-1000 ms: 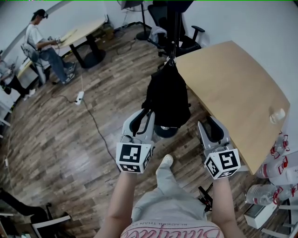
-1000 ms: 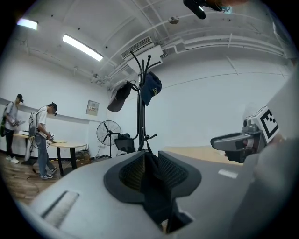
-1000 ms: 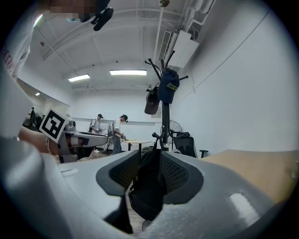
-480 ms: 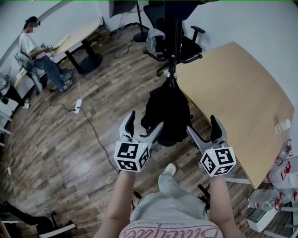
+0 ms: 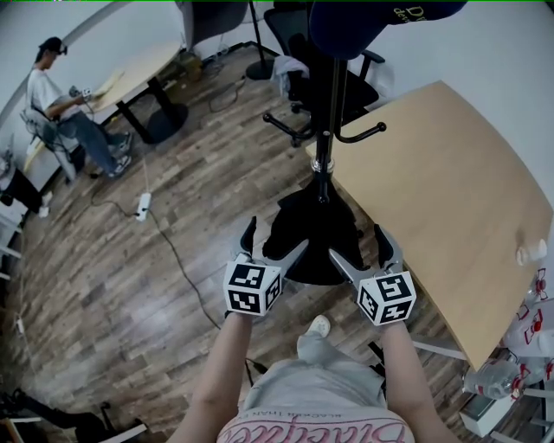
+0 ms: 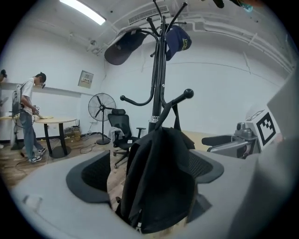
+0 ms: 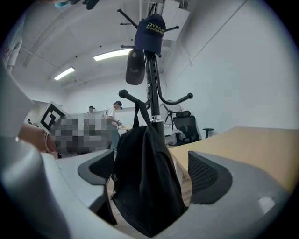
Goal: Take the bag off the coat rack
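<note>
Head view: the bag (image 5: 316,238) hung by its strap from the coat rack (image 5: 327,130). The left tongs (image 5: 273,240) and right tongs (image 5: 357,244) had just been opening wide, each framing it unpinched. Approach step; next probably called for clamping, then lifting the strap clear.

Your inventory, by material.
- Coat rack (image 5: 329,112): dark metal pole, smooth and glossy, with a bright polished collar partway down.
- Bag (image 5: 313,238), hanging on the coat rack: black cloth, matt, softly creased.
- Cap (image 5: 372,22) atop the coat rack: navy cloth, matt, with pale lettering.
- Floor (image 5: 173,260) beneath the coat rack: wood-grain planks, smooth, with a faint sheen.
- Table (image 5: 441,173) just beside the coat rack: pale wood top, smooth and matt.
- Bottles (image 5: 519,346) beyond the table from the coat rack: clear glossy plastic.
</note>
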{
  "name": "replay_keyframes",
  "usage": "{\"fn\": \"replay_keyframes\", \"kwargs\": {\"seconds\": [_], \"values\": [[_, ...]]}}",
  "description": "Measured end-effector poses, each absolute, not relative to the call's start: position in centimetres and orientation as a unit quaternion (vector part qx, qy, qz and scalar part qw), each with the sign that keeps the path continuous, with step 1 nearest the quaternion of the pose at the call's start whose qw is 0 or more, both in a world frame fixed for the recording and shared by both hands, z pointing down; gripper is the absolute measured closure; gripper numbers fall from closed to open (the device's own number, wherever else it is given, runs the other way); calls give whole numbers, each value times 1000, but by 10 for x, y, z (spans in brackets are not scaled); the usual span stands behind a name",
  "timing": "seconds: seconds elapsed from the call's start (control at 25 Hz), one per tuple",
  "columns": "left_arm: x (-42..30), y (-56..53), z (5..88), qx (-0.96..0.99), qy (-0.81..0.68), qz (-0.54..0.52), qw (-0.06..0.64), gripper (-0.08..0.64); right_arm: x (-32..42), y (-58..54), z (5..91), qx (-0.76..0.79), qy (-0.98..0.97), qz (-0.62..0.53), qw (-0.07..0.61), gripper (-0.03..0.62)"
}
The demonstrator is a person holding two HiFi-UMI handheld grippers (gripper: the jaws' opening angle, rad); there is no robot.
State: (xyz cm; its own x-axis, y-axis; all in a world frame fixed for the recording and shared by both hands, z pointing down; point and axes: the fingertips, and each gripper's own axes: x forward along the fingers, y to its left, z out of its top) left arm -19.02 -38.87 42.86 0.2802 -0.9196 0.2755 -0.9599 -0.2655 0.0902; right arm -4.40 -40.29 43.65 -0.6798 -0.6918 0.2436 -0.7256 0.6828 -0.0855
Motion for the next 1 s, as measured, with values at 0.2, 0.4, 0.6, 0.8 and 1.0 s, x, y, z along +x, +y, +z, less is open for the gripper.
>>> {"fn": "replay_keyframes", "kwargs": {"seconds": [0.2,0.4,0.6,0.8,1.0], "values": [[-190,-406,458,797,-578,117,130,56,-52,-418,472,388,-906,112,125,103],[-192,-415,477,802,-571,128,121,110,-62,-429,494,386,-904,120,142,106],[-187,-423,496,812,-559,136,104,162,-61,-436,513,394,-899,121,150,172],[-183,-426,506,821,-545,153,75,202,-61,-439,519,404,-897,117,134,250],[-196,-438,517,821,-547,157,54,291,-72,-449,527,417,-891,76,161,284]]}}
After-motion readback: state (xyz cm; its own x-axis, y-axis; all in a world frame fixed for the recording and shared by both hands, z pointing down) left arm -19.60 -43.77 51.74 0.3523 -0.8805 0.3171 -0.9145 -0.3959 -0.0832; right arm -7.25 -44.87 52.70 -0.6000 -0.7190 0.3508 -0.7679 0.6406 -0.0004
